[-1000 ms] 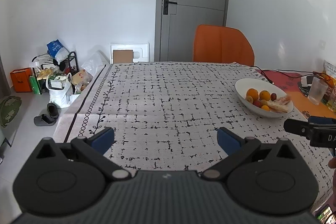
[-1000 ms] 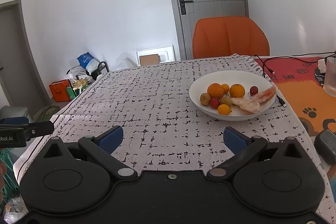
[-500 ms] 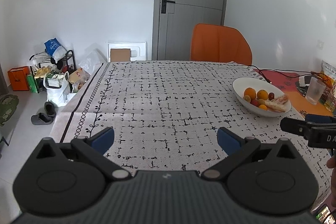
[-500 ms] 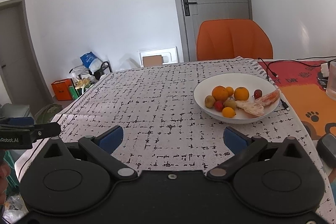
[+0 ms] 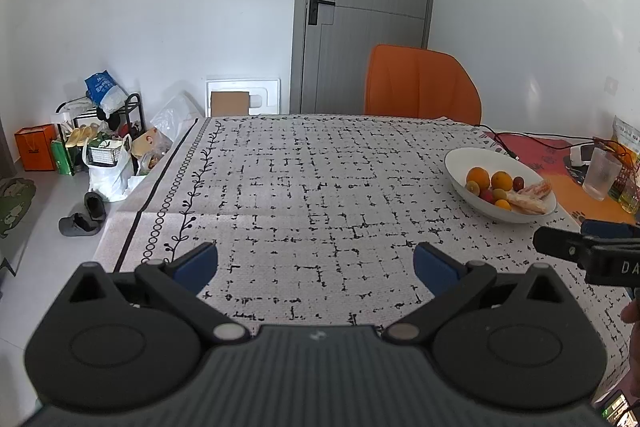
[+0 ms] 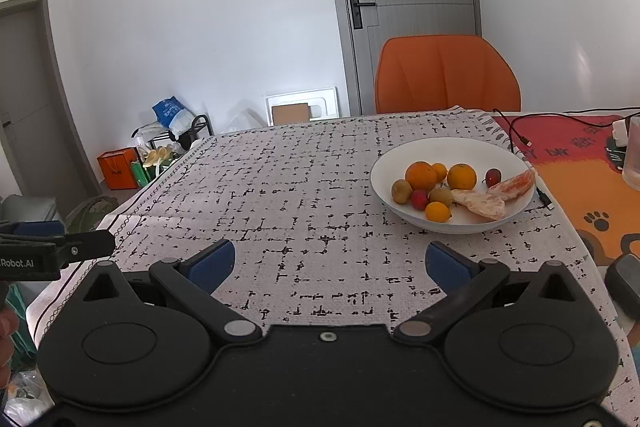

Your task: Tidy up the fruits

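A white bowl (image 6: 400, 159) stands on the patterned tablecloth (image 6: 304, 195) at the right. It holds oranges (image 6: 421, 175), small brown and red fruits and peeled citrus pieces (image 6: 480, 203). The bowl also shows in the left wrist view (image 5: 468, 163). My right gripper (image 6: 330, 263) is open and empty, low over the cloth, in front of and left of the bowl. My left gripper (image 5: 316, 263) is open and empty over the cloth, left of the bowl. The right gripper's side shows at the left wrist view's right edge (image 5: 592, 253).
An orange chair (image 6: 444, 75) stands behind the table's far edge. A glass (image 5: 600, 175), a cable (image 6: 516, 135) and an orange-red mat (image 6: 584, 163) lie right of the bowl. Bags and a shoe rack (image 5: 100, 139) stand on the floor at the left.
Both grippers have drawn back and risen slightly, so the bowl sits a little lower and farther right in both views. Both stay open and empty.
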Action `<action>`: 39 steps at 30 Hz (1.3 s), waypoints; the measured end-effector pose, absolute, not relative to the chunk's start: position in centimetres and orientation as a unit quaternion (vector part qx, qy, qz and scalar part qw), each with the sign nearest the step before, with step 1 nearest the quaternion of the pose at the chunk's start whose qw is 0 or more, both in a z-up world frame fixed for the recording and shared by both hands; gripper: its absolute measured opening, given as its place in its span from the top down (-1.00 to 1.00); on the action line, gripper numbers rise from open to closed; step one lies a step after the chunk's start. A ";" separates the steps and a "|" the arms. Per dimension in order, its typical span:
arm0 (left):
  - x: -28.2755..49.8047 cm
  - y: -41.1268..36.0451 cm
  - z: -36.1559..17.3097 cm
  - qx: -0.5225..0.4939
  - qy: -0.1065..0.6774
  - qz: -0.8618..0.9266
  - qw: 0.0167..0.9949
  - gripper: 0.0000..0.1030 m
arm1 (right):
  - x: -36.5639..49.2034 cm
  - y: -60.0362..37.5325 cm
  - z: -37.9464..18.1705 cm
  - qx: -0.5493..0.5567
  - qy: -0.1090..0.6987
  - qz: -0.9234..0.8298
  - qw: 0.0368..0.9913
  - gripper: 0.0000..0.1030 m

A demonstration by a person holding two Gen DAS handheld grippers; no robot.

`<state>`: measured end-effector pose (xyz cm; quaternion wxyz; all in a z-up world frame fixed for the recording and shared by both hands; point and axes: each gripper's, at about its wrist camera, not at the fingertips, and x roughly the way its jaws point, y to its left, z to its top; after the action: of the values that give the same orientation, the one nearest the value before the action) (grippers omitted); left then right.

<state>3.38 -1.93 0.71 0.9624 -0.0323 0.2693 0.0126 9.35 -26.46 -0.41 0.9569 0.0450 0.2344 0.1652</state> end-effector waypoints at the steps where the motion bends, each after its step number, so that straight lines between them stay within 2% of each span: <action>1: 3.4 -1.9 0.7 -0.032 0.270 0.013 0.962 -1.00 | 9.3 -26.5 -0.4 0.045 0.234 0.165 0.957 -1.00; 39: 3.3 -2.2 0.7 -0.032 0.269 0.013 0.963 -1.00 | 9.4 -26.5 -0.5 0.045 0.236 0.164 0.957 -1.00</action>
<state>3.33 -2.15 0.68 0.9626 -0.0318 0.2689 0.0127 9.40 -26.48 -0.52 0.9568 0.0449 0.2358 0.1638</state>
